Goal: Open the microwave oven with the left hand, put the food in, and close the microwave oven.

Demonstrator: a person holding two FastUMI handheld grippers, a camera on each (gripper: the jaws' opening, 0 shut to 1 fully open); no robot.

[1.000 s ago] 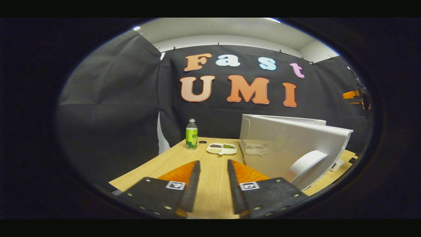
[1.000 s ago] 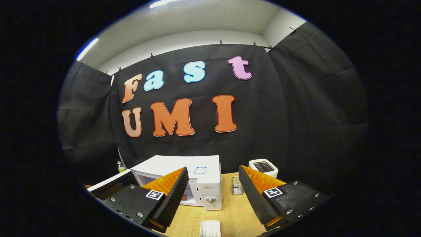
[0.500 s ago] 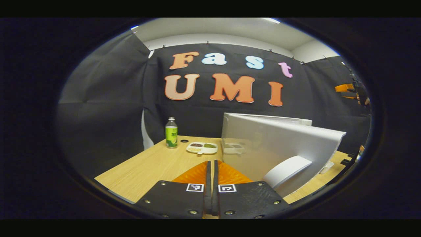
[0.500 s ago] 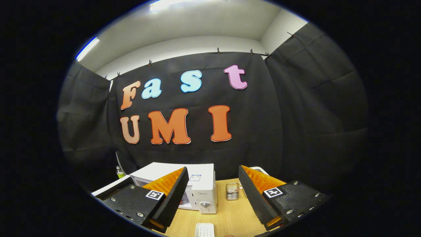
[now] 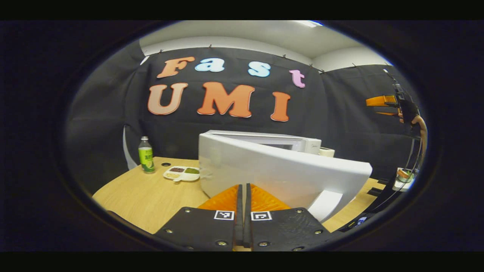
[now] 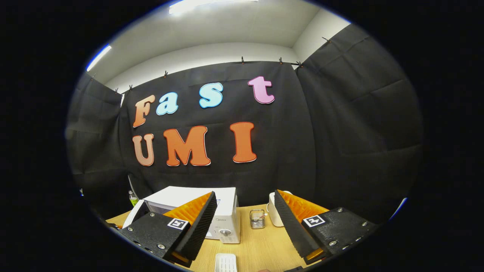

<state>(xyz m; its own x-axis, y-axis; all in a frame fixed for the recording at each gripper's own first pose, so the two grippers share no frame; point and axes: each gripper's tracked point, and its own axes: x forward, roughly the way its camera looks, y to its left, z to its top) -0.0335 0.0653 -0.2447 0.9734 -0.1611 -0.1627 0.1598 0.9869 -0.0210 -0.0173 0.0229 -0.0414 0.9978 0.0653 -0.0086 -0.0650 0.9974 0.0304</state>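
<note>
The white microwave (image 5: pixel 272 139) stands on the wooden table (image 5: pixel 151 196). Its door (image 5: pixel 280 172) is swung partway out, outer face toward me, with the curved handle (image 5: pixel 328 204) at its right end. My left gripper (image 5: pixel 242 186) is shut with nothing between its fingers. Its tips are right at the door's outer face. In the right gripper view the microwave (image 6: pixel 193 196) sits ahead on the left with its door (image 6: pixel 135 211) ajar, and my right gripper (image 6: pixel 245 194) hangs open and empty above the table. A white divided dish of food (image 5: pixel 181 173) lies left of the microwave.
A green-labelled bottle (image 5: pixel 145 155) stands at the table's back left. Right of the microwave are a small metal holder (image 6: pixel 257 219) and a white toaster (image 6: pixel 273 211). A white ribbed object (image 6: pixel 225 262) lies near the front edge. The other gripper (image 5: pixel 382 102) is held high at the far right.
My left gripper went from open to shut and moved right, up to the door's face. The door has swung closer to the microwave. The right gripper drew back slightly.
</note>
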